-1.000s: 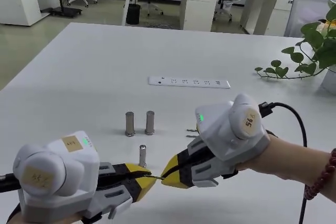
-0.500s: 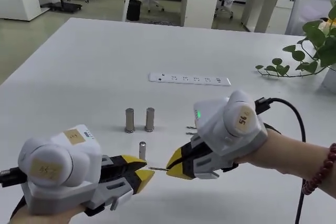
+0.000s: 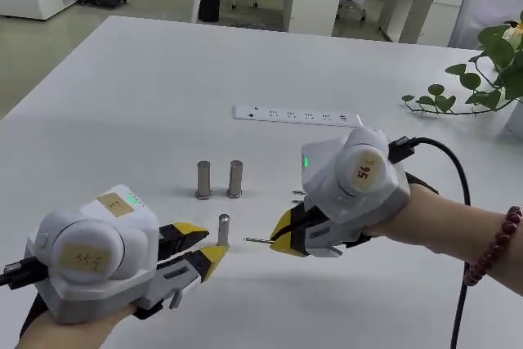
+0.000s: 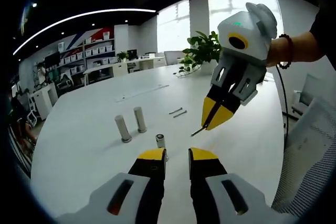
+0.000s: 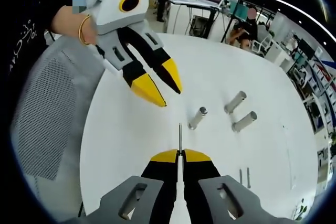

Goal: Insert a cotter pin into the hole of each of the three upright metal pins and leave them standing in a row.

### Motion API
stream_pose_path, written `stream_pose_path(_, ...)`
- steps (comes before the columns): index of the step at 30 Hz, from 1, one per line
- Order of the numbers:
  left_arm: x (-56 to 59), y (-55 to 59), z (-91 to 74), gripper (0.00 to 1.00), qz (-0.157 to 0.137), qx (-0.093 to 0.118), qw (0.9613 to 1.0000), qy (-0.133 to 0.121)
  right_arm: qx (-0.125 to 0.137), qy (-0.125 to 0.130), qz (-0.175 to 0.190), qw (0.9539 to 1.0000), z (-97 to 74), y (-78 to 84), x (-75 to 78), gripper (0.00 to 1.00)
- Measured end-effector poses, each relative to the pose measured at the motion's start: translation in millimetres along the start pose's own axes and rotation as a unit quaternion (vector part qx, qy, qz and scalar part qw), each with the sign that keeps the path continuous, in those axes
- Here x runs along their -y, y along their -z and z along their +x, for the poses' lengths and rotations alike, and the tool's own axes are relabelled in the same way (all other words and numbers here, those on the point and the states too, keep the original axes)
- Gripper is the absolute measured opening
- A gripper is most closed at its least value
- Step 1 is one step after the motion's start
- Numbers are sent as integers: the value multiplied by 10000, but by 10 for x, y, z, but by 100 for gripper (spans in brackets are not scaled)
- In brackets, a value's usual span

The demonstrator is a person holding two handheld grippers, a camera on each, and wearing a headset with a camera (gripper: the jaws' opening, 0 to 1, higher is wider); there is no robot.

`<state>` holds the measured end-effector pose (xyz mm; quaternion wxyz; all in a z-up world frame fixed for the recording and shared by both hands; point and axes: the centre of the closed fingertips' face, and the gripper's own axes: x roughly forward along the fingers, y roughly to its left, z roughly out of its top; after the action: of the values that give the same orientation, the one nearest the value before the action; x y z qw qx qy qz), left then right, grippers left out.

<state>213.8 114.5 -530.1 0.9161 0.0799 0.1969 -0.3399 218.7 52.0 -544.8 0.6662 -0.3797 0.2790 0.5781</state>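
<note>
Three upright metal pins stand on the white table: two side by side, one point(image 3: 204, 180) on the left and one point(image 3: 235, 178) on the right, and a shorter-looking one point(image 3: 223, 230) nearer me. My right gripper point(image 3: 276, 239) is shut on a thin cotter pin point(image 3: 257, 241) that points left at the near pin, a short gap away. In the right gripper view the cotter pin point(image 5: 180, 135) sticks out past the jaws toward the near pin point(image 5: 197, 118). My left gripper point(image 3: 208, 241) stands open just left of the near pin, holding nothing, its jaws apart in its own view point(image 4: 177, 156).
Two loose cotter pins point(image 3: 298, 196) lie right of the pin pair. A white power strip point(image 3: 296, 115) lies farther back. A potted plant point(image 3: 482, 79) trails over the table's right side. A black cable point(image 3: 458, 284) runs from the right gripper.
The two grippers met at the cotter pin a second ago; the left gripper has drawn back and opened. The right gripper carries the cotter pin up toward the near pin.
</note>
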Motion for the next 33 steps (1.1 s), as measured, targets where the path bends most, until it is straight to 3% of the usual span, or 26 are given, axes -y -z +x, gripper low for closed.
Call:
stream_pose_path(3, -52, 81, 64, 17, 65, -165, 9998, -89, -51, 23, 8, 10000, 29, 12, 48, 0)
stream_pose_path(6, -75, 78, 97, 17, -5, -101, 9999, -121, -69, 59, 15, 10000, 45, 13, 99, 0)
stream_pose_path(12, -158, 155, 195, 18, -11, -327, 9990, -313, -42, 77, 103, 9999, 79, 29, 195, 0)
stream_pose_path(20, -164, 264, 306, 18, -100, -495, 9980, -380, -1, 51, 191, 9998, 122, 55, 253, 0)
stream_pose_path(33, -215, 295, 515, 18, -79, -557, 9973, -471, 252, 11, 199, 9995, 150, -42, 306, 0)
